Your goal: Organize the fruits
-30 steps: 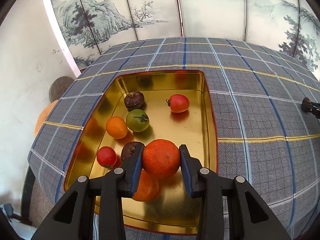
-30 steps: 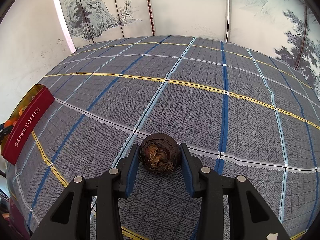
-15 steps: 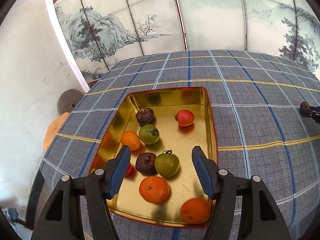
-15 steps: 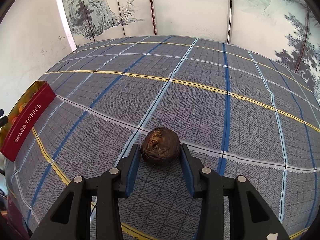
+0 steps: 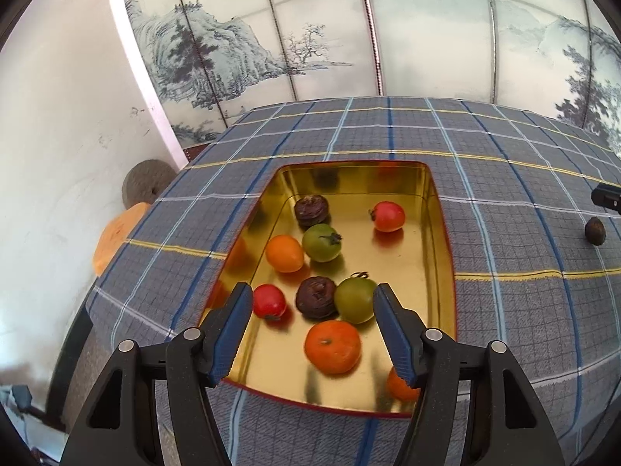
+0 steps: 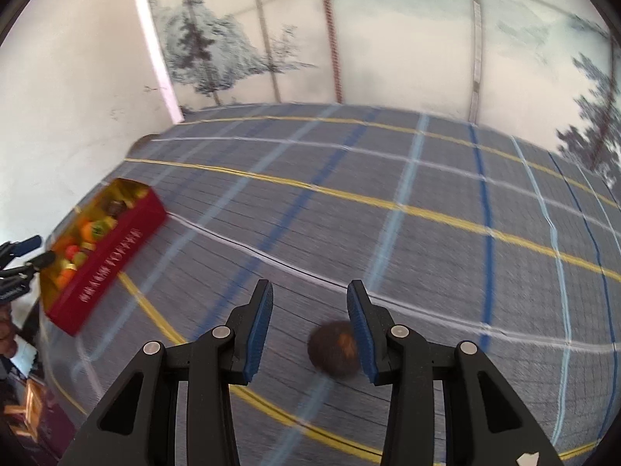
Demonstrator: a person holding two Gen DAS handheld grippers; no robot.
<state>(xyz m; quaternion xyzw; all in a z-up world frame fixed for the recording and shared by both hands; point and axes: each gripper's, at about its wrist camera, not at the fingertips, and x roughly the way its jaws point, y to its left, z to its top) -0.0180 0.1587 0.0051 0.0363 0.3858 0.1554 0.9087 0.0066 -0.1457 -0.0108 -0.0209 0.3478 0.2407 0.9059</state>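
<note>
A gold tin with red sides [image 5: 446, 240] sits on the plaid cloth and holds several fruits: oranges [image 5: 332, 346], red tomatoes [image 5: 388, 216], green tomatoes [image 5: 321, 242] and dark wrinkled fruits [image 5: 316, 297]. My left gripper [image 5: 308, 328] is open and empty above the tin's near end. My right gripper [image 6: 309, 326] is open above the cloth. A dark wrinkled fruit [image 6: 334, 348] lies on the cloth by its right finger, loose. That fruit also shows in the left wrist view [image 5: 594, 231]. The tin shows far left in the right wrist view [image 6: 128, 225].
The table is covered by a grey plaid cloth [image 5: 504, 194] with blue, white and yellow lines. Painted screen panels [image 5: 310, 39] stand behind it. A round stone [image 5: 144, 186] and an orange cushion [image 5: 116, 233] lie beyond the table's left edge.
My left gripper opened, dropped the orange into the tin and pulled back and up. My right gripper opened, let go of the dark fruit and lifted away; the right view is blurred by motion.
</note>
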